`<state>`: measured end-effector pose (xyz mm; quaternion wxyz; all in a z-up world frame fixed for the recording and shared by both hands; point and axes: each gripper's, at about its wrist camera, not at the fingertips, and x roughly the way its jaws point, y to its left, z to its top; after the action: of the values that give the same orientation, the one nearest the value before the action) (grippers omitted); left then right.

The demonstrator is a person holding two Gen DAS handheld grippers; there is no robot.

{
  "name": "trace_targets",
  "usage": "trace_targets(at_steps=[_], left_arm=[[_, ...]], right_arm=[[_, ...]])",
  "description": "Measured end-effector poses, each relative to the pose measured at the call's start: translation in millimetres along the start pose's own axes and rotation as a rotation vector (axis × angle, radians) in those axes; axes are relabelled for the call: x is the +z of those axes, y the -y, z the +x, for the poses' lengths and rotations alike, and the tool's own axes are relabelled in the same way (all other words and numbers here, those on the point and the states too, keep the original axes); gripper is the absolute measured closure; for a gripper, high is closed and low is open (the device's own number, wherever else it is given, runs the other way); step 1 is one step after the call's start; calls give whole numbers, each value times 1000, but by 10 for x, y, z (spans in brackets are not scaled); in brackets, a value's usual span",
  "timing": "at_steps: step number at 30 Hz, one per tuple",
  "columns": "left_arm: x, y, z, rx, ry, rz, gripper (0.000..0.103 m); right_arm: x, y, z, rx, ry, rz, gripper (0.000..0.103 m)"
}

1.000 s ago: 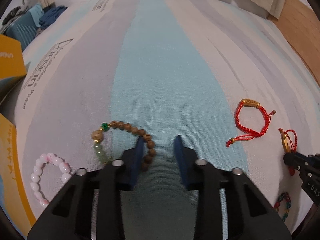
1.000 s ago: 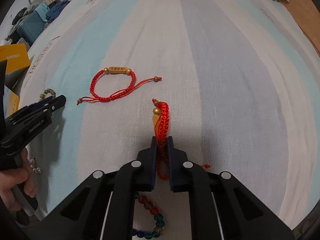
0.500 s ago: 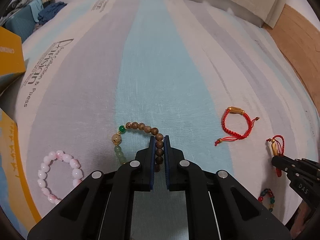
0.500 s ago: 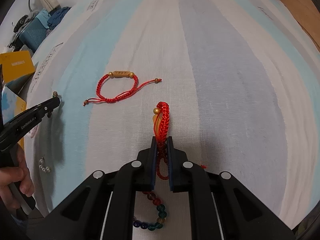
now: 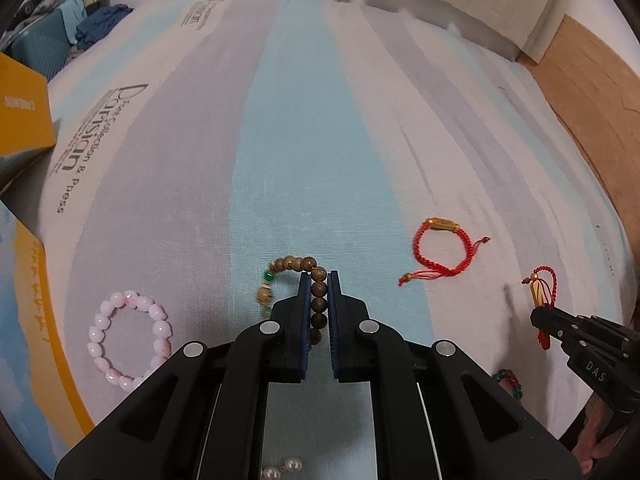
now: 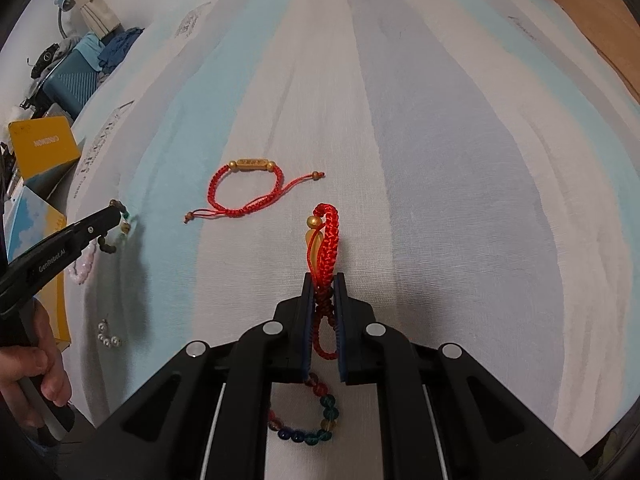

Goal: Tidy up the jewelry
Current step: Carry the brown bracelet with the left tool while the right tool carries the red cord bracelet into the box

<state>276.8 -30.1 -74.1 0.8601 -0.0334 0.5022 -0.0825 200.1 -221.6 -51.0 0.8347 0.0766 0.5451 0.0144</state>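
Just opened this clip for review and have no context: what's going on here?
A person with a handheld gripper in each hand is sorting bracelets on a striped bedsheet. The left gripper is shut on a brown wooden bead bracelet; the right gripper is shut on a red braided cord bracelet. Lying loose on the sheet are a pink bead bracelet, a red cord bracelet with a gold bar and a multicoloured bead bracelet.
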Motion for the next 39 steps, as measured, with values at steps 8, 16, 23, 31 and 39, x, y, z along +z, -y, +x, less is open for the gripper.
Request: trace_targets(at_steps=[8, 16, 23, 31, 39], left_arm=[[-30, 47, -254, -4, 23, 6, 96], [-93, 43, -581, 8, 47, 8, 96], [-149, -36, -878, 14, 72, 3, 96], [-261, -236, -1247, 33, 104, -11, 96], [-340, -669, -1614, 72, 126, -62, 96]], right_arm=[[-13, -30, -248, -5, 33, 0, 95], [-39, -151, -533, -17, 77, -6, 95], [-68, -358, -794, -23, 120, -28, 95], [-100, -687, -1038, -13, 162, -66, 95], [-106, -1224, -1136, 25, 181, -124, 95]])
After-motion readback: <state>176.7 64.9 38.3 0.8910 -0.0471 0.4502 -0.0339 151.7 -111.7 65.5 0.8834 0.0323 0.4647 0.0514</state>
